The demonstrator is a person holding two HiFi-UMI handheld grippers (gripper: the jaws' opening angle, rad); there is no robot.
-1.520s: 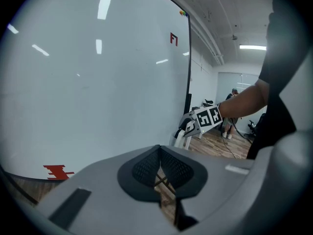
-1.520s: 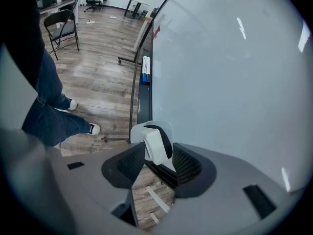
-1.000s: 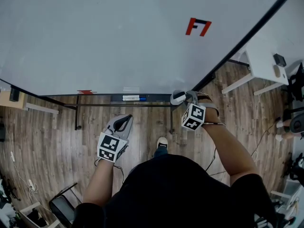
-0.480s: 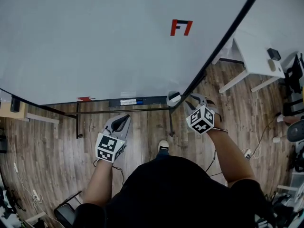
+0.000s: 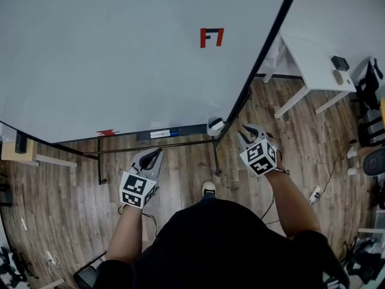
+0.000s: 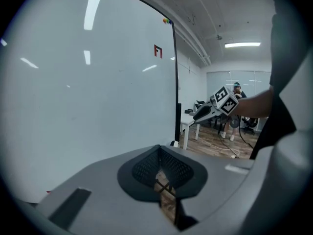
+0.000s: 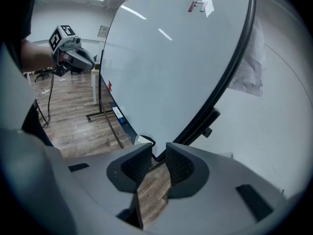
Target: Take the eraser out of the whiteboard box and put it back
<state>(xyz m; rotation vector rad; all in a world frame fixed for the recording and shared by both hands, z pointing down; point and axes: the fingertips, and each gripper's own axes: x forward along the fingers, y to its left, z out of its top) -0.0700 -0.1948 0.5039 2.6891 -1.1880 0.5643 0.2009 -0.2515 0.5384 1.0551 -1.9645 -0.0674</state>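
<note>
The person's black top [image 5: 222,245] fills the nearest ground, with both forearms reaching out toward the whiteboard [image 5: 120,59]. The left gripper [image 5: 155,155] hangs over the wooden floor [image 5: 60,179] in front of the whiteboard's lower edge, below the middle of the tray. Its own view shows its pads meeting at the tips with nothing between them. The right gripper [image 5: 245,130] is in front of the whiteboard's lower right corner, tilted downward. Its jaws stand a narrow way apart and are closing, and only floor shows in the gap between them.

Along the whiteboard's lower edge runs a dark tray [image 5: 186,130] with a white-labelled item lying in it. The eraser [image 5: 215,125], white with a dark band, sits at the right end of that tray, right at the whiteboard's lower right corner. It is just beyond the right gripper's tips and apart from them. Black stand legs [image 5: 98,161] come down from the whiteboard to the floor.

The whiteboard's surface is blank apart from a small red and black mark [image 5: 212,37] toward its upper right. Past the whiteboard's right edge stands a white bench [image 5: 313,71] carrying a small dark object [image 5: 340,62].
</note>
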